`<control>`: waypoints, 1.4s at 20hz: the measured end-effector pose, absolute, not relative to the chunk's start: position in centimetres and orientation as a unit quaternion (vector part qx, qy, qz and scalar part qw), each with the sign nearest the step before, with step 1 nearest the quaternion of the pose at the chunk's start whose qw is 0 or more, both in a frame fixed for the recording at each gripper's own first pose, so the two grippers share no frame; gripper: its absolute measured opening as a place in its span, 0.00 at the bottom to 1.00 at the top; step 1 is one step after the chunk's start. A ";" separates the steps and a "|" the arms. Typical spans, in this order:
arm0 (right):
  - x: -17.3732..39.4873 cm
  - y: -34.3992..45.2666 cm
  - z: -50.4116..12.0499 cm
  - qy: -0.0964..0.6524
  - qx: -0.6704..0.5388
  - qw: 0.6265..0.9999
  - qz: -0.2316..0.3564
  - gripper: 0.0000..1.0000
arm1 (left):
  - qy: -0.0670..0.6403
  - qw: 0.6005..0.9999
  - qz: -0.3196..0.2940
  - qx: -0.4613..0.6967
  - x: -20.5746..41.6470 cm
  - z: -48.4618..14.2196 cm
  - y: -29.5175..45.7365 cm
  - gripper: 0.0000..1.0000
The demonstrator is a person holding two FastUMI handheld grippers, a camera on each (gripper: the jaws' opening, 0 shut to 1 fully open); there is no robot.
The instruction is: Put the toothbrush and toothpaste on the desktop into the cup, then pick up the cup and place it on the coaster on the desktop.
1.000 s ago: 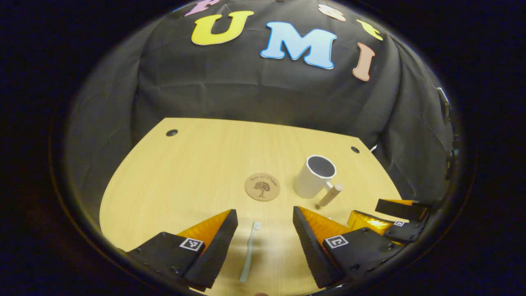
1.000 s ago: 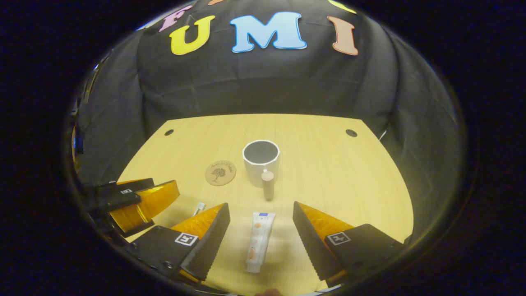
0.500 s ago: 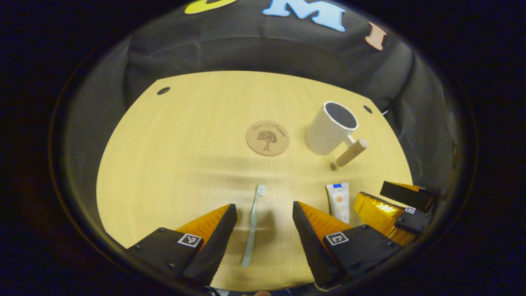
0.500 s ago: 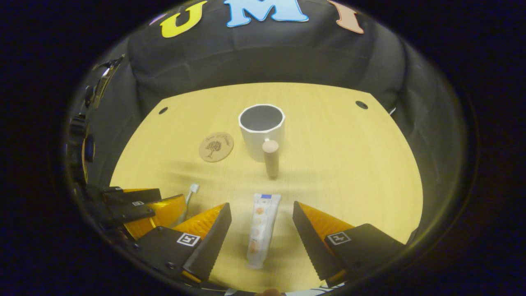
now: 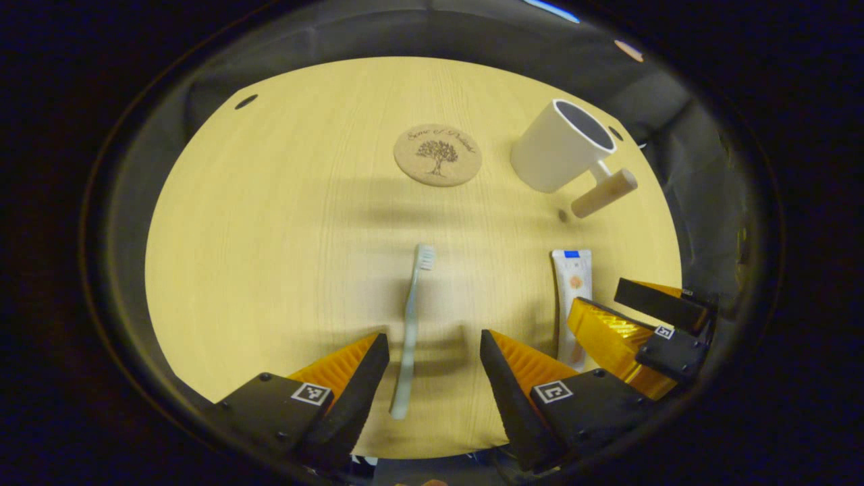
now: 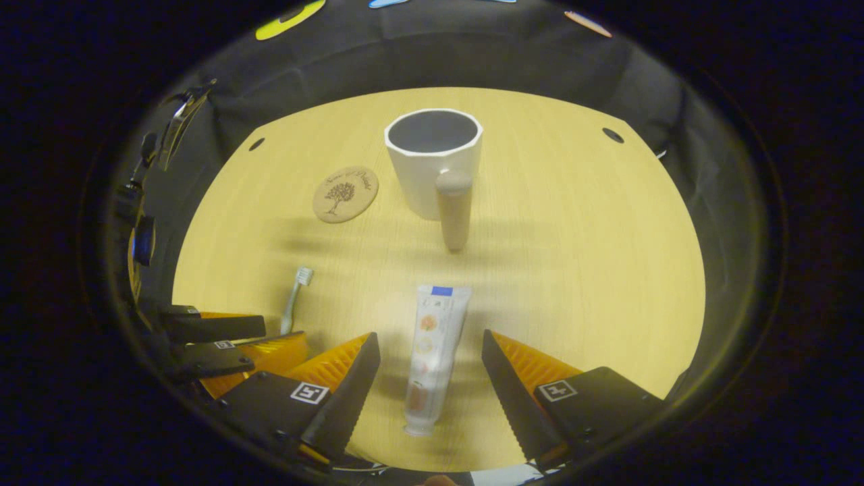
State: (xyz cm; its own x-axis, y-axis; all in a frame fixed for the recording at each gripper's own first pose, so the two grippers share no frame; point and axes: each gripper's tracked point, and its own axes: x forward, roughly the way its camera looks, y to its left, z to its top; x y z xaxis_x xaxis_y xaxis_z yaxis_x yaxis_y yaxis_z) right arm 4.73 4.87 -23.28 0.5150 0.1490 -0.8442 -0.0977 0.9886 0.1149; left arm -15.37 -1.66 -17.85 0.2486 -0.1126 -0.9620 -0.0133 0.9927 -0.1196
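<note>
A black cloth wall closes the booth behind a light wooden tabletop [image 5: 270, 223] on which all the task's things lie. The toothbrush [image 5: 410, 324] lies flat, with its bristle head pointing away toward the coaster [image 5: 437, 154], and its handle end sits between the wide-open jaws of the left gripper [image 5: 432, 368], which do not touch it. The toothpaste [image 6: 429, 354] lies flat too, and its lower part is between the jaws of the right gripper [image 6: 430, 368], which are also wide and hold nothing. The cup [image 6: 432, 162] stands upright beyond the toothpaste, well apart from it, with its wooden handle [image 6: 453, 209] turned toward the right gripper; the coaster is just beside it.

I judge the toothbrush to be light, stiff and thin, so it is best taken across the middle of the handle, with the jaws low to the wood. The toothpaste tube looks soft and will probably yield, so a gentle grip on the firmer part near the cap seems safer. The cup is likely heavier and breakable; the handle or the rim offers the hold.
</note>
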 end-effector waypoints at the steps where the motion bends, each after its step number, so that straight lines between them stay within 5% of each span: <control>1: 4.6 4.9 -23.6 0.500 0.026 0.863 0.072 0.97 | 0.621 0.782 -0.032 -0.046 -15.8 -17.9 -1.5 0.93; 13: 4.5 5.7 -26.3 0.540 0.033 0.838 0.077 0.99 | 0.661 0.749 -0.029 -0.026 -17.3 -20.0 -1.4 0.92; 17: 4.4 5.6 -27.0 0.542 0.024 0.836 0.078 0.93 | 0.664 0.747 -0.026 -0.007 -17.2 -20.4 -1.0 0.91; 18: 4.5 5.7 -26.9 0.543 0.028 0.835 0.079 0.93 | 0.664 0.747 -0.020 0.005 -17.3 -20.5 -0.6 0.84; 20: 4.7 5.3 -26.9 0.544 0.030 0.835 0.072 0.76 | 0.659 0.752 -0.015 0.017 -17.2 -20.5 -0.2 0.61; 22: 4.8 5.1 -27.1 0.546 0.037 0.834 0.067 0.66 | 0.658 0.753 -0.012 0.015 -17.2 -20.6 -0.1 0.55; 23: 4.7 4.9 -26.9 0.548 0.042 0.833 0.068 0.62 | 0.660 0.751 -0.003 0.010 -17.0 -20.4 -0.3 0.36; 25: 4.8 4.9 -26.7 0.546 0.052 0.833 0.069 0.47 | 0.658 0.753 -0.008 0.007 -17.3 -20.2 -0.6 0.21; 28: 4.7 5.0 -26.6 0.537 0.055 0.838 0.079 0.38 | 0.641 0.767 -0.023 -0.006 -17.1 -20.1 -0.6 0.14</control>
